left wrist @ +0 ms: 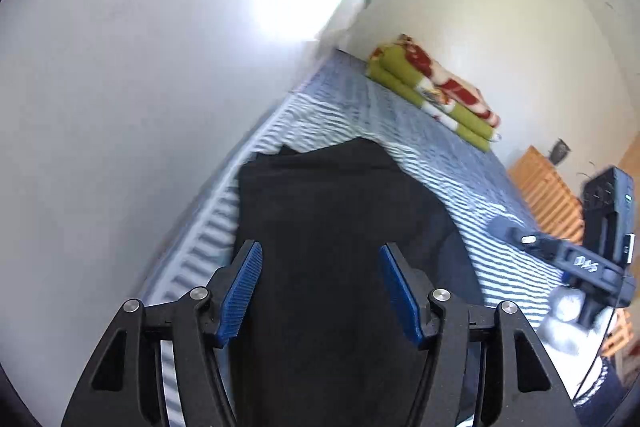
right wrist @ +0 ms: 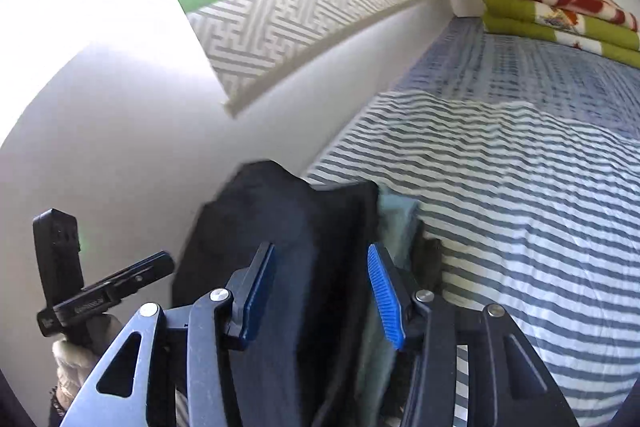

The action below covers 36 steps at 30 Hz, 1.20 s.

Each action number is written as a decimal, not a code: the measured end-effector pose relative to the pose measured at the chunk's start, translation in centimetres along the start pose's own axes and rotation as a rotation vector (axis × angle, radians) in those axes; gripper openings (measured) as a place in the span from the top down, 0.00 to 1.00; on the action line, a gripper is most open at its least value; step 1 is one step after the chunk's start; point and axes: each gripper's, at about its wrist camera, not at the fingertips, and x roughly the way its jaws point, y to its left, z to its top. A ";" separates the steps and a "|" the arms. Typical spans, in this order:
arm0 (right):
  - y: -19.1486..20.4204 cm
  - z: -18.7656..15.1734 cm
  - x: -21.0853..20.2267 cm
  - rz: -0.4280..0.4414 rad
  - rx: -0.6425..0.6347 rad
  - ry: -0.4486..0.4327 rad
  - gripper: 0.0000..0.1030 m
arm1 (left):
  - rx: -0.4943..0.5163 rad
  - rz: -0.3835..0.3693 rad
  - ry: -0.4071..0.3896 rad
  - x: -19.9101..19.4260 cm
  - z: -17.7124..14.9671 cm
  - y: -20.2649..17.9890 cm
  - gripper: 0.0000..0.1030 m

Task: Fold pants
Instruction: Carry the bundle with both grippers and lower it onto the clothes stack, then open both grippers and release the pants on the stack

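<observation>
Gaping hand-held grippers (left wrist: 320, 263) (right wrist: 322, 267) straddle black pants (left wrist: 336, 211).

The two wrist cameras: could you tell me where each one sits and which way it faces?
Left wrist: on the left gripper, angled down over the black pants on the striped bed; the right gripper and its gloved hand show at right.
Right wrist: on the right gripper, facing down at the pants; the left gripper shows at left.
Shared: pants, bed, folded blanket.
</observation>
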 end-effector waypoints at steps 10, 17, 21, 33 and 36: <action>-0.4 2.3 9.3 -0.268 -0.032 0.099 0.88 | -0.084 0.054 0.012 7.1 3.2 2.5 0.42; -0.9 2.2 4.3 -0.192 0.017 0.028 0.85 | -0.032 0.043 -0.012 3.6 1.0 1.6 0.42; 3.5 -1.4 1.8 -0.099 -0.148 0.071 0.84 | 0.007 -0.042 0.029 2.1 -2.1 -1.8 0.42; 2.7 -12.6 -4.3 -0.237 -0.255 0.278 0.83 | -0.006 0.015 0.179 -1.3 -14.6 -8.9 0.40; 1.7 -15.0 -8.4 -0.266 -0.230 0.269 0.83 | -0.001 0.031 0.184 -4.2 -17.4 -11.4 0.40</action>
